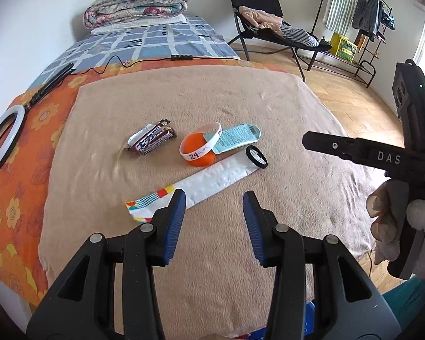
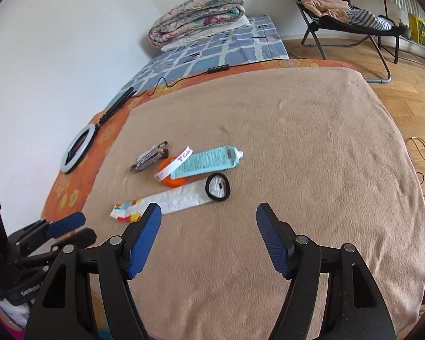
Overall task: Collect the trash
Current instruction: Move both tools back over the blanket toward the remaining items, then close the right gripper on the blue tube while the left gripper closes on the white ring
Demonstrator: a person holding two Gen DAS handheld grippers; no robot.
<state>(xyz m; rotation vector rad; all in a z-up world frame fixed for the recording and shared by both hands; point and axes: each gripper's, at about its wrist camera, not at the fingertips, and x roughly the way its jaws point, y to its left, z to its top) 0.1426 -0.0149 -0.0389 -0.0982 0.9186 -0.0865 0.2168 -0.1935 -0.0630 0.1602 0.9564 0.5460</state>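
On fuzzy tan blanket, crinkled candy wrapper

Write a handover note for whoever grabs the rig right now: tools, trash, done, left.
Left tool: open, nothing between the pads, above the near part of the beige blanket.
Right tool: open, empty, also above the blanket.
Trash sits in one cluster mid-blanket: candy bar wrapper, flattened teal tube, long white wrapper with a colourful end.
Mixed in: orange ball with a white wristband leaning on it, black hair tie on the white wrapper's far end.
Done: nothing held; no bin in view.
Left: pick up all three trash pieces; the white wrapper lies nearest both tools.
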